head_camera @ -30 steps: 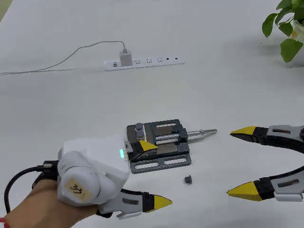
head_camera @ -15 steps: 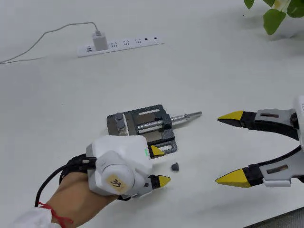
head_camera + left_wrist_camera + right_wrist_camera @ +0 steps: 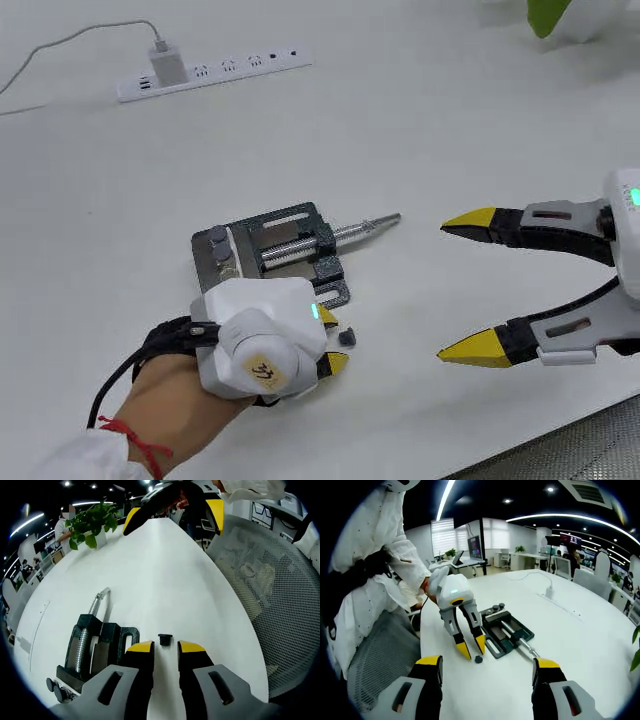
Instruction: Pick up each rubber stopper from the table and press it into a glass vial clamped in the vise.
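On the white table (image 3: 450, 120), just beside the base of the vise (image 3: 270, 245), the rubber stopper (image 3: 346, 338) lay loose, right at the yellow tips of my left gripper (image 3: 331, 341). Its jaws stood a narrow gap apart with nothing pinched, and in the left gripper view the stopper sat just beyond the tips, in line with that gap. My right gripper (image 3: 462, 284) hung well off to the side of the vise, jaws spread wide, holding nothing; power strip (image 3: 215, 72) lay far back, well apart from the vise
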`<state>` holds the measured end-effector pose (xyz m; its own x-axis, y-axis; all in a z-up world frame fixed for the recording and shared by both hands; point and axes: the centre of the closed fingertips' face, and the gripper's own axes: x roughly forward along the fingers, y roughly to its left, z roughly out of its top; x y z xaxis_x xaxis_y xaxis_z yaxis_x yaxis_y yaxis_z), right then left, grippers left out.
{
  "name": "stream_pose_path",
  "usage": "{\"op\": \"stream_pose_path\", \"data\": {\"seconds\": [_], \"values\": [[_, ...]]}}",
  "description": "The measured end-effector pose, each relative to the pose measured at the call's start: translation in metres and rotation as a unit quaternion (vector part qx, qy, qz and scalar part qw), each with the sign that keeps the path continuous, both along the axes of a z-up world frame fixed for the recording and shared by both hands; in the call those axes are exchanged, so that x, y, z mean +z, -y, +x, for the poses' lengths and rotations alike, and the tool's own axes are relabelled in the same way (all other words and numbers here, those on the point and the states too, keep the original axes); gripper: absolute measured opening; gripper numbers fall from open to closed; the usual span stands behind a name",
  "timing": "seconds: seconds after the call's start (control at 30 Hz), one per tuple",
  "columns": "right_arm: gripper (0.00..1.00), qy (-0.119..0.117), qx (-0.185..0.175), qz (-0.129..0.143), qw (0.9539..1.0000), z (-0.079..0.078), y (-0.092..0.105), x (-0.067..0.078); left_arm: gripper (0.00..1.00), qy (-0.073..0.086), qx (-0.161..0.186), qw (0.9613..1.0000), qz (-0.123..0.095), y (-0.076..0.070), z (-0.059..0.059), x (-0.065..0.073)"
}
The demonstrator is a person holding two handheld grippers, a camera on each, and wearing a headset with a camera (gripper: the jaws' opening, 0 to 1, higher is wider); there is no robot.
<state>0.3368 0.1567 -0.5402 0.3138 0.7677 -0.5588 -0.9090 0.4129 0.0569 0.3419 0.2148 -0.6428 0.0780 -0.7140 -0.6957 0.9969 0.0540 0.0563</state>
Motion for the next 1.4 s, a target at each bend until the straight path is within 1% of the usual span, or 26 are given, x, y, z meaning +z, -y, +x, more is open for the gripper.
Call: {"op": "stream_pose_path", "data": {"seconds": [0.03,0.13,0.2,0.27,0.33,0.43,0.6,0.73,0.8,0.9,0.97,1.0,1.07,1.13,1.17,1.23,1.3,1.33,1.4], "values": [[0.71,0.001,0.000,0.000,1.0000,0.000,0.000,0.000,0.13,0.001,-0.001,1.0000,0.001,0.000,0.000,0.000],[0.70,0.000,-0.002,0.000,1.0000,0.000,0.002,0.001,0.09,-0.004,-0.004,1.0000,0.002,0.000,-0.001,-0.001],[0.70,0.000,-0.002,0.000,1.0000,0.000,0.002,0.001,0.09,-0.003,-0.005,1.0000,0.004,0.000,-0.001,-0.003],[0.70,-0.001,-0.003,-0.001,1.0000,-0.001,0.002,0.000,0.08,-0.007,-0.003,1.0000,0.003,0.001,-0.002,-0.003],[0.69,-0.002,-0.002,-0.001,1.0000,-0.001,0.002,0.000,0.07,-0.004,-0.006,1.0000,0.006,0.001,-0.001,-0.004],[0.69,-0.002,-0.002,-0.001,1.0000,-0.001,0.001,0.000,0.05,-0.005,-0.004,1.0000,0.007,0.000,0.000,-0.005],[0.68,-0.005,0.001,-0.005,1.0000,-0.003,0.000,-0.002,0.04,-0.007,-0.003,1.0000,0.005,0.000,-0.001,-0.005],[0.67,-0.005,0.002,-0.003,1.0000,-0.004,-0.003,-0.001,0.04,-0.008,-0.001,1.0000,0.005,0.000,-0.001,-0.005],[0.67,-0.004,0.003,-0.003,1.0000,-0.004,-0.005,0.000,0.04,-0.011,0.000,0.9999,0.004,0.000,-0.002,-0.005],[0.66,-0.002,0.006,-0.002,1.0000,-0.004,-0.008,0.003,0.04,-0.010,0.001,1.0000,-0.002,-0.002,-0.003,0.000],[0.65,0.001,0.008,-0.001,1.0000,-0.003,-0.011,0.006,0.04,-0.007,0.008,0.9999,-0.010,-0.005,-0.001,0.009],[0.64,0.005,0.010,0.000,0.9999,-0.002,-0.013,0.009,0.04,-0.005,0.013,0.9997,-0.018,-0.007,0.000,0.015],[0.62,0.006,0.011,0.005,0.9999,-0.001,-0.017,0.013,0.04,-0.003,0.019,0.9995,-0.023,-0.012,0.001,0.024],[0.62,0.007,0.014,0.010,0.9998,0.000,-0.024,0.018,0.04,-0.001,0.033,0.9990,-0.031,-0.019,0.004,0.036],[0.61,0.011,0.019,0.013,0.9997,0.001,-0.028,0.022,0.04,-0.004,0.046,0.9980,-0.044,-0.022,0.006,0.045],[0.59,0.013,0.028,0.017,0.9994,0.001,-0.037,0.028,0.04,0.001,0.061,0.9963,-0.059,-0.029,0.009,0.061],[0.57,0.015,0.036,0.022,0.9990,0.002,-0.045,0.035,0.04,0.008,0.070,0.9952,-0.067,-0.034,0.011,0.073],[0.56,0.015,0.041,0.028,0.9987,0.003,-0.051,0.041,0.04,0.012,0.078,0.9941,-0.075,-0.038,0.012,0.083],[0.53,0.015,0.049,0.034,0.9981,0.004,-0.058,0.048,0.04,0.014,0.088,0.9924,-0.085,-0.044,0.013,0.095]]}}
